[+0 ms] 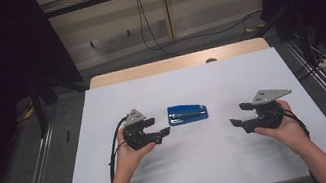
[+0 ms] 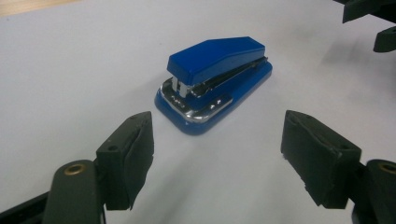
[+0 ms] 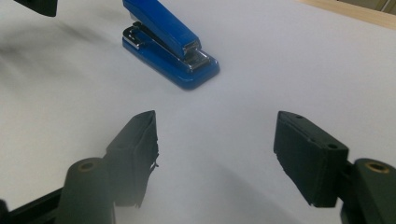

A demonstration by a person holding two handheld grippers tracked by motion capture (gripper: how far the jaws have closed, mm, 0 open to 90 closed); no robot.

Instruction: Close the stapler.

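1. Blue stapler (image 1: pixel 188 114): one item, lying flat on the white table surface (image 1: pixel 214 163), near the middle of the high view and slightly left of centre, its long axis running left to right. In the left gripper view it sits in the upper centre of the frame (image 2: pixel 215 79), chrome front end turned toward the camera. In the right gripper view it lies in the upper left (image 3: pixel 168 44), angled from upper left down to centre.

2. Left gripper (image 1: pixel 160 127): held in the person's left hand (image 1: pixel 133 152), left of centre in the high view, just beside the stapler's left end and not touching it. Jaws spread wide apart with nothing between them; the stapler lies beyond the tips (image 2: pixel 217 154).

3. Right gripper (image 1: pixel 237 115): held in the person's right hand (image 1: pixel 284 126), right of centre in the high view, farther from the stapler than the left one. Jaws likewise spread wide and holding nothing (image 3: pixel 215 154).

4. Wooden table edge (image 1: pixel 171 63): a tan strip along the far side of the white surface, upper centre of the high view.
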